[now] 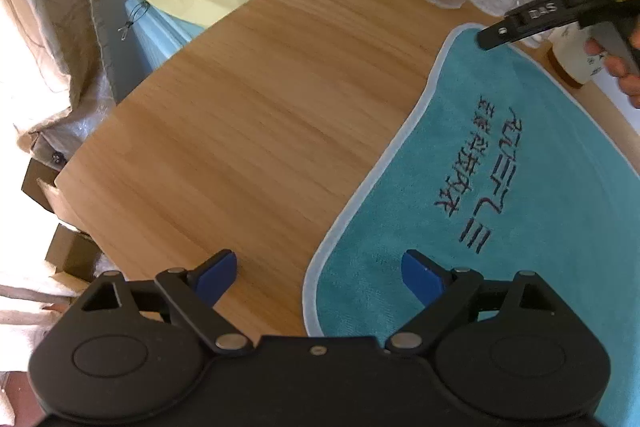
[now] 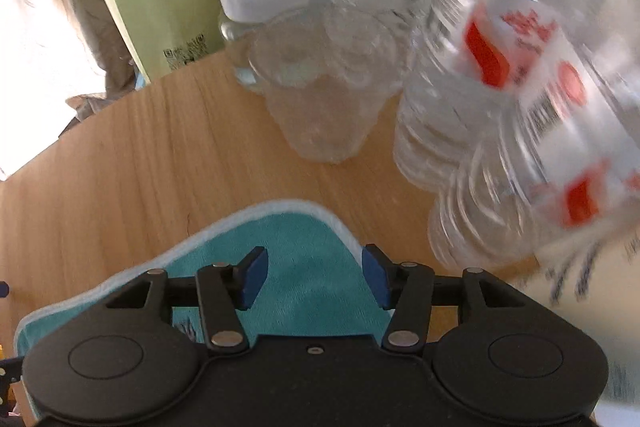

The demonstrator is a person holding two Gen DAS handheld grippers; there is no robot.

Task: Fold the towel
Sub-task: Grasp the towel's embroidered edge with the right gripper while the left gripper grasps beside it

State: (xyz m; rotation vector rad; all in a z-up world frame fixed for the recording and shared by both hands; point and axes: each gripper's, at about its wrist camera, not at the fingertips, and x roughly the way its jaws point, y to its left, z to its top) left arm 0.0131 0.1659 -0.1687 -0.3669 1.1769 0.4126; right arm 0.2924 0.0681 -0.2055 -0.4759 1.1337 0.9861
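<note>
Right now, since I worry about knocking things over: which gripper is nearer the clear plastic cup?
Right. The right gripper hangs over the towel corner facing the cup; the left gripper straddles the towel's opposite edge.

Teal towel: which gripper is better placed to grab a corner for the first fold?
Left gripper, probably: its open jaws straddle the white-trimmed edge of the teal towel at a corner. The right gripper, open, hovers over the far corner, with clear plastic bottles crowding it.

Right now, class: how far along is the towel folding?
Done: nothing folded; the teal towel lies flat on the wooden table. In hand: the left gripper is open over its near corner, the right gripper open over the far corner beside the water bottles. Left: gripping and every fold.
</note>
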